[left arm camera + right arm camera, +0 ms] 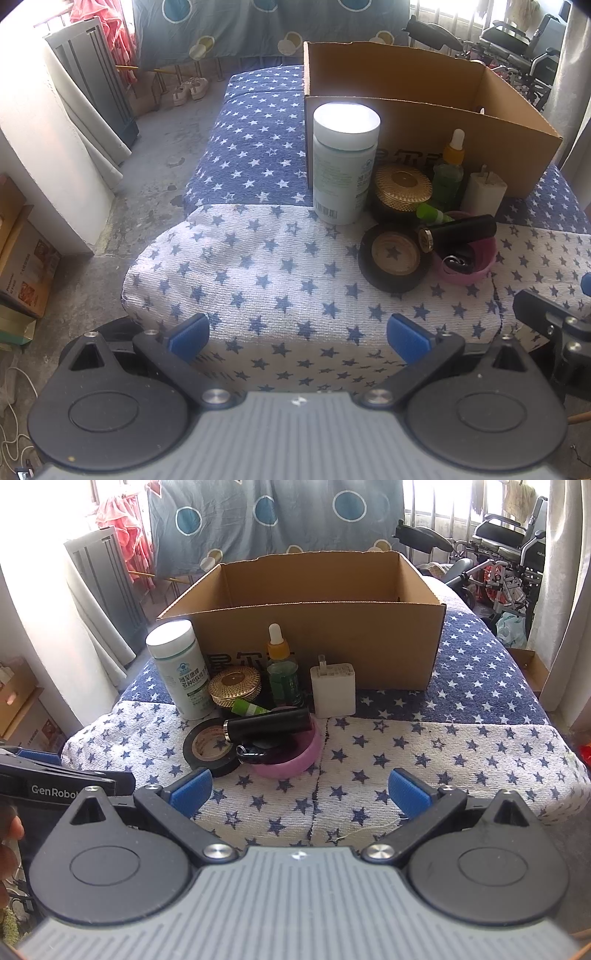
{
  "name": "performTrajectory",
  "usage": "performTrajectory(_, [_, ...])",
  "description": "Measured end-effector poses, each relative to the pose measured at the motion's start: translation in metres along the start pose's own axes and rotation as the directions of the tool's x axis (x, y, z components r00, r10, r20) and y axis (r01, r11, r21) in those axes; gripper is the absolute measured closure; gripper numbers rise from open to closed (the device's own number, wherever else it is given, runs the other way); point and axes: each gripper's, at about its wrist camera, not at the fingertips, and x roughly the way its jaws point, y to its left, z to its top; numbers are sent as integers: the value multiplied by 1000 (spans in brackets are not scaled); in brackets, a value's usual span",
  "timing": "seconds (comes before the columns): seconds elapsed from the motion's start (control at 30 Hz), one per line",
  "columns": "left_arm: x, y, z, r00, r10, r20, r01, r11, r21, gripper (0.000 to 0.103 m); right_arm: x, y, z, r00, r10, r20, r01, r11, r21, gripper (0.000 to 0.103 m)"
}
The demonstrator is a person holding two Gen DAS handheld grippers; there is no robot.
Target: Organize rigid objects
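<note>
While both tongs, left (297,334) and right (299,792), hang spread and empty, note clutter grouped before open brown cardboard box (317,646): your loading target.

From my right gripper's view, I can't see the floor of the box (325,642); its front wall hides it. The bottle (181,672) covers the start of the print on that wall, and the dropper (282,664) cuts through it. The black tube (267,722) lies across the pink bowl (295,760), hiding most of what's inside; a metal clip (251,753) shows, nothing more. My left gripper (66,779) is cut off at the frame's edge.
</note>
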Motion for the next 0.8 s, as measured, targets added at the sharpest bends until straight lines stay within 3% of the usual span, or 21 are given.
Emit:
performTrajectory(0.5, [14,-7,8,1000,11,-26,-11,1000,25,0,13,-7,5,999,51,7,-51,998,40,1])
performTrajectory(0.8, [11,-27,11,992,-91,90,78,987,137,3,16,-24,3,984,155,85,-164,981,104,1])
